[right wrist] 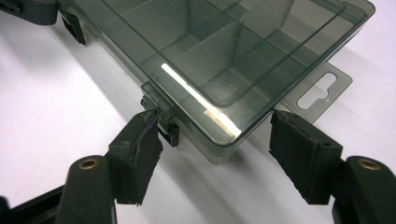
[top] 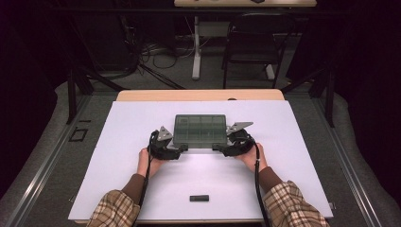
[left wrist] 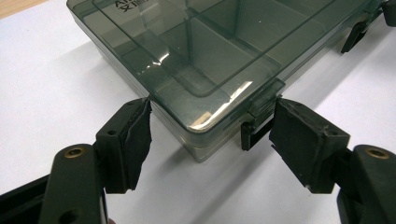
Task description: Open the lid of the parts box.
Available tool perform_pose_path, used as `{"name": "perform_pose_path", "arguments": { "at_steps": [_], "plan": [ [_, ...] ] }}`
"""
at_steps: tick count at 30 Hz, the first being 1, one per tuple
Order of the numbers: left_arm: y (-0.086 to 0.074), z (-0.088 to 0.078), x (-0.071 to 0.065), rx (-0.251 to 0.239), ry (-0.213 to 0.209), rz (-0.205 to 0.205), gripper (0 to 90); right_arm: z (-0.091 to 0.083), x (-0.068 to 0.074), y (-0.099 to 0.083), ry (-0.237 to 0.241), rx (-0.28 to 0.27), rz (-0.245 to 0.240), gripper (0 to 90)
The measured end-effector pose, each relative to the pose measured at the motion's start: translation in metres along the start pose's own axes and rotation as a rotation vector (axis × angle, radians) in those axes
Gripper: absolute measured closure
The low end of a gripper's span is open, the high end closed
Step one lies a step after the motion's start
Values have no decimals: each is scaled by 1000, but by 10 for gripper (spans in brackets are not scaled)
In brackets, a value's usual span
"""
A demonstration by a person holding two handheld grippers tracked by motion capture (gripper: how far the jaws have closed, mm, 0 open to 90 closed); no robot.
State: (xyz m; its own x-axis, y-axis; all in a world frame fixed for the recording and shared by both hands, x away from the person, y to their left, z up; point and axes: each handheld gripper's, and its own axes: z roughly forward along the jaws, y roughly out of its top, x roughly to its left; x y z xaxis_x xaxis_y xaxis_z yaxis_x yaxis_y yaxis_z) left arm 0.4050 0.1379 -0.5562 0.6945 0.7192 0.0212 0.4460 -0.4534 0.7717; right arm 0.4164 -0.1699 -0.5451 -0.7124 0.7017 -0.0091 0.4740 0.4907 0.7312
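- Nearest me, a small black bar [top: 199,198] lies alone on the white sheet [top: 283,165], well apart from my hands.
- My left hand [top: 147,161] holds the left claw [top: 182,149] at the box's [top: 200,130] near left corner. In the left gripper view the claw [left wrist: 212,128] is spread around that corner: one pad [left wrist: 137,140] touches the box's side wall at its tip, the other [left wrist: 303,140] stands just beside the left latch [left wrist: 259,116]. Neither presses hard enough for me to call it a pinch.
- My right hand [top: 253,158] holds the right claw [top: 218,148] at the near right corner. In the right gripper view the claw [right wrist: 215,135] is spread too: one pad [right wrist: 140,149] rests against the right latch [right wrist: 161,114], the other [right wrist: 299,149] is clear of the box's side.
- The box, smoky clear plastic with its lid shut and dividers inside, lies flat mid-sheet between both claws.
- A hang tab [right wrist: 322,91] juts from its right end.
- Beyond the table [top: 198,94] stand a chair [top: 253,42] and cables [top: 161,54] on the floor.
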Motion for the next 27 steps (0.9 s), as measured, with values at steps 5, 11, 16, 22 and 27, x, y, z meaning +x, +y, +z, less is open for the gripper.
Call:
{"name": "perform_pose_path", "arguments": {
  "at_steps": [5,11,16,22,27],
  "plan": [
    [0,0,1,0,-6,-4,290,-1,-1,0,8,3,17,327],
    [0,3,-2,9,9,1,263,1,1,0,-3,2,9,320],
    [0,2,-1,7,4,1,273,0,0,0,0,-4,12,331],
    [0,2,-2,13,9,6,265,-1,0,0,1,-5,13,335],
    [0,1,-2,10,9,3,275,-1,0,0,3,-5,18,337]
  ]
}}
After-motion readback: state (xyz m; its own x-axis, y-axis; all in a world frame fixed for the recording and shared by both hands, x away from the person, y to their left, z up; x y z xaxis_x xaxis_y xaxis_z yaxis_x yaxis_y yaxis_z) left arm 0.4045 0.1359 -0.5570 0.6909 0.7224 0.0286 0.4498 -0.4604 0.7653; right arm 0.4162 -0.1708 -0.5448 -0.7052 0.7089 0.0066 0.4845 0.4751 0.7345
